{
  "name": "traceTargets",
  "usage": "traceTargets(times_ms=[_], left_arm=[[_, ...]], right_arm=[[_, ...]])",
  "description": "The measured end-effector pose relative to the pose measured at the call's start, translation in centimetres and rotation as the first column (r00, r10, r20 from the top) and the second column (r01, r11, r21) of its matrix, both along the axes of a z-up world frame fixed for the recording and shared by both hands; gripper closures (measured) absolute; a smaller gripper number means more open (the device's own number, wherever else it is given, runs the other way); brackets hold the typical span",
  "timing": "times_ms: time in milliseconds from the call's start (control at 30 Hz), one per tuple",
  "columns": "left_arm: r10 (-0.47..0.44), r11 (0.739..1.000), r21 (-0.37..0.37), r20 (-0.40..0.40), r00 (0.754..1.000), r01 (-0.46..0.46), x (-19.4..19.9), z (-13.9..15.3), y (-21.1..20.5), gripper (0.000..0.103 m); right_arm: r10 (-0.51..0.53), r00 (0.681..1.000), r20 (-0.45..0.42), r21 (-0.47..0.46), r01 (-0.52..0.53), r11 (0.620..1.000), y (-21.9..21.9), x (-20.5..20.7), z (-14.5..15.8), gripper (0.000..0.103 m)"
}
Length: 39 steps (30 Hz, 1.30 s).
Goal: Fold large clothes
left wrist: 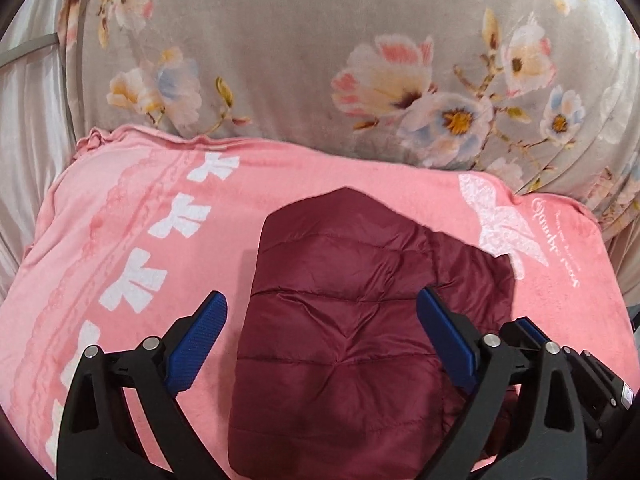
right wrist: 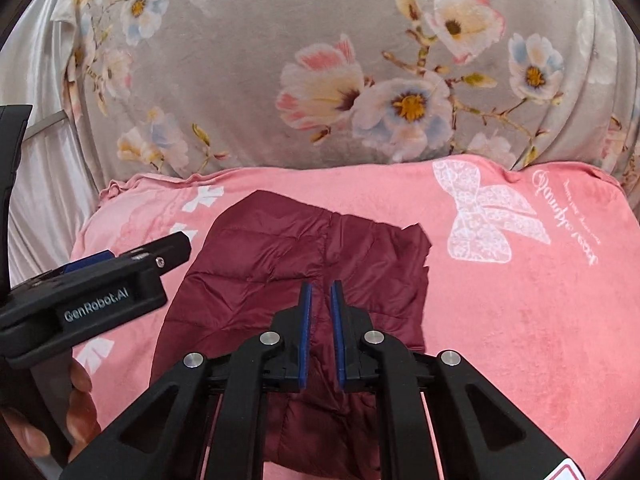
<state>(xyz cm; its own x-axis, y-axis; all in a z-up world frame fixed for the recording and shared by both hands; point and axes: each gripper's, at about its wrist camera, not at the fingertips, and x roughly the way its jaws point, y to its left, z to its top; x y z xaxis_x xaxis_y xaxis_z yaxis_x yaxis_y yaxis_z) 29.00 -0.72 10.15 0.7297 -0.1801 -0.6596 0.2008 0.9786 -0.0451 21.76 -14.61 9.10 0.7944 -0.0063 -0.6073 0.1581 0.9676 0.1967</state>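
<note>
A maroon quilted jacket (left wrist: pixel 340 320) lies folded into a compact block on a pink blanket (left wrist: pixel 120 220). My left gripper (left wrist: pixel 322 312) hovers over the jacket's near half, open wide, its blue pads (left wrist: pixel 200 344) spread to both sides of the block with nothing between them. My right gripper (right wrist: pixel 320 290) sits above the jacket (right wrist: pixel 280 264) near its vertical seam. Its jaws are drawn almost together, leaving a thin slit that shows maroon fabric. I cannot tell whether any cloth is pinched. The right gripper's body (left wrist: pixel 532 336) also shows by the jacket's right edge.
The pink blanket (right wrist: pixel 520 320) with white bows covers a bed. Behind it is a grey floral quilt (right wrist: pixel 320 80). Pale satin fabric (left wrist: pixel 28 140) hangs at the left. A hand (right wrist: pixel 80 384) holds the left gripper's body (right wrist: pixel 100 296) at the lower left.
</note>
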Motion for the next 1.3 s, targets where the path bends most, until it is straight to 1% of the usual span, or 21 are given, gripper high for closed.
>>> traceTargets(times_ms=[167, 333, 500, 567, 600, 667, 833, 967, 1067, 1133, 1233, 1300], left_arm=[[0.019, 1.0, 0.007, -0.022, 1.0, -0.019, 0.4, -1.3, 1.2, 0.013], [0.015, 1.0, 0.018, -0.04, 0.999, -0.014, 0.4, -2.5, 1.9, 0.013], [0.065, 0.996, 0.058, -0.084, 0.994, -0.06, 2.9, -5.1, 1.7, 0.014], [0.084, 0.994, 0.076, -0.115, 0.99, -0.076, 3.8, -6.6, 1.8, 0.014], [0.089, 0.994, 0.082, -0.129, 0.988, -0.078, 4.1, -7.3, 1.9, 0.012], [0.082, 0.995, 0.074, -0.152, 0.985, -0.071, 4.5, -8.8, 2.1, 0.012], [0.076, 0.995, 0.075, -0.153, 0.985, -0.065, 4.6, -10.4, 2.1, 0.01], [0.067, 0.997, 0.043, -0.162, 0.984, -0.061, 4.8, -11.9, 2.3, 0.008], [0.069, 0.997, 0.026, -0.165, 0.984, -0.066, 4.8, -12.5, 2.4, 0.007], [0.074, 0.997, 0.034, -0.155, 0.985, -0.07, 4.8, -12.8, 2.2, 0.005], [0.088, 0.994, 0.069, -0.128, 0.988, -0.08, 4.8, -13.1, 1.6, 0.005], [0.097, 0.993, 0.078, -0.126, 0.987, -0.087, 4.9, -13.3, 1.5, 0.005]], right_arm=[[-0.018, 0.999, -0.039, 0.026, 0.019, 0.999, -1.2, 0.4, -1.7, 0.094], [-0.02, 0.997, -0.068, 0.013, 0.021, 1.0, -1.6, -0.1, -2.9, 0.094], [-0.04, 0.99, -0.132, 0.006, 0.041, 0.999, -2.3, 2.1, -5.5, 0.094], [-0.046, 0.986, -0.158, -0.002, 0.046, 0.999, -2.5, 2.8, -6.9, 0.097], [-0.047, 0.985, -0.166, 0.0, 0.048, 0.999, -2.6, 2.9, -7.4, 0.098], [-0.044, 0.984, -0.175, 0.01, 0.046, 0.999, -2.9, 3.2, -8.5, 0.098], [-0.039, 0.984, -0.176, 0.016, 0.043, 0.999, -2.9, 3.2, -10.0, 0.099], [-0.045, 0.988, -0.15, -0.009, 0.044, 0.999, -2.5, 2.7, -10.9, 0.099], [-0.046, 0.987, -0.155, -0.012, 0.045, 0.999, -2.4, 2.7, -11.0, 0.099], [-0.043, 0.986, -0.159, 0.001, 0.043, 0.999, -2.7, 2.8, -11.0, 0.099], [-0.039, 0.985, -0.167, 0.008, 0.041, 0.999, -2.8, 3.0, -11.0, 0.099], [-0.035, 0.985, -0.172, 0.016, 0.039, 0.999, -3.0, 3.1, -11.1, 0.099]])
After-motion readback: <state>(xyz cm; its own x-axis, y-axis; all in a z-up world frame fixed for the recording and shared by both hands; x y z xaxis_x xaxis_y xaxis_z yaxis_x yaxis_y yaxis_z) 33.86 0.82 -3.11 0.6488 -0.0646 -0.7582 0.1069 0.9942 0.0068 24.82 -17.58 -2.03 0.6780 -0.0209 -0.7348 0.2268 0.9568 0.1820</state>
